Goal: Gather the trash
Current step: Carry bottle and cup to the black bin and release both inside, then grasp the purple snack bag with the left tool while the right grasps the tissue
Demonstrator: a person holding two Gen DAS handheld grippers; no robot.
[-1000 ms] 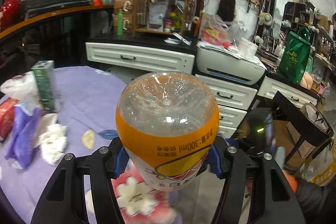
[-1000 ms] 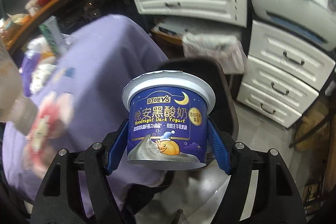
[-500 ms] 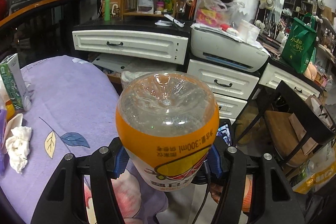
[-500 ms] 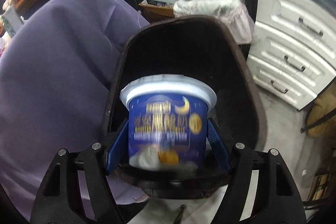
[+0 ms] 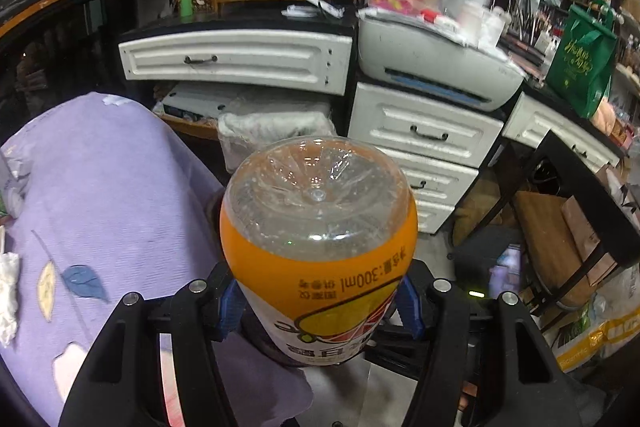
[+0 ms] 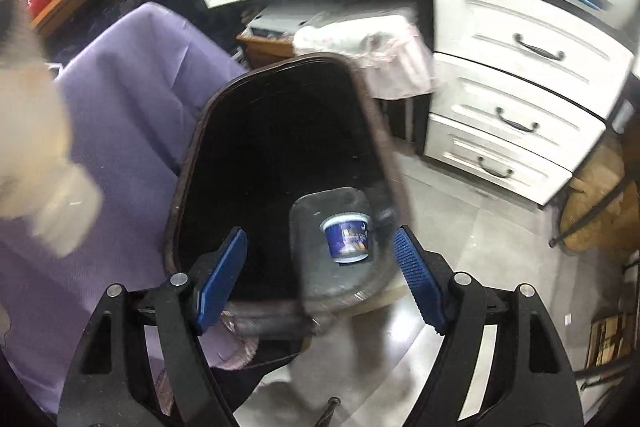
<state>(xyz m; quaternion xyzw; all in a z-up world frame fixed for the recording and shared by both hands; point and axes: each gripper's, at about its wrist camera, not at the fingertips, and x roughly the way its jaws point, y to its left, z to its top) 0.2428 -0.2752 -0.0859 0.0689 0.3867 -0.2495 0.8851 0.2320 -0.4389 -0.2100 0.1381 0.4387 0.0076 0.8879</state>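
Left gripper [image 5: 320,307] pinching bottle [image 5: 318,227]; long axis along fingers, base pointing away. Right gripper [image 6: 320,283] jaws opening, empty; yogurt cup [image 6: 347,237] upright in bin [image 6: 188,163].

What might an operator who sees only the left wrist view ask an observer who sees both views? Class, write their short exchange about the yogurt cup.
Operator: The bottle fills my view. Where is the yogurt cup?
Observer: Inside the black bin, down near its bottom.
Operator: Is the right gripper holding anything?
Observer: No, its jaws are opening with nothing gripped between them.
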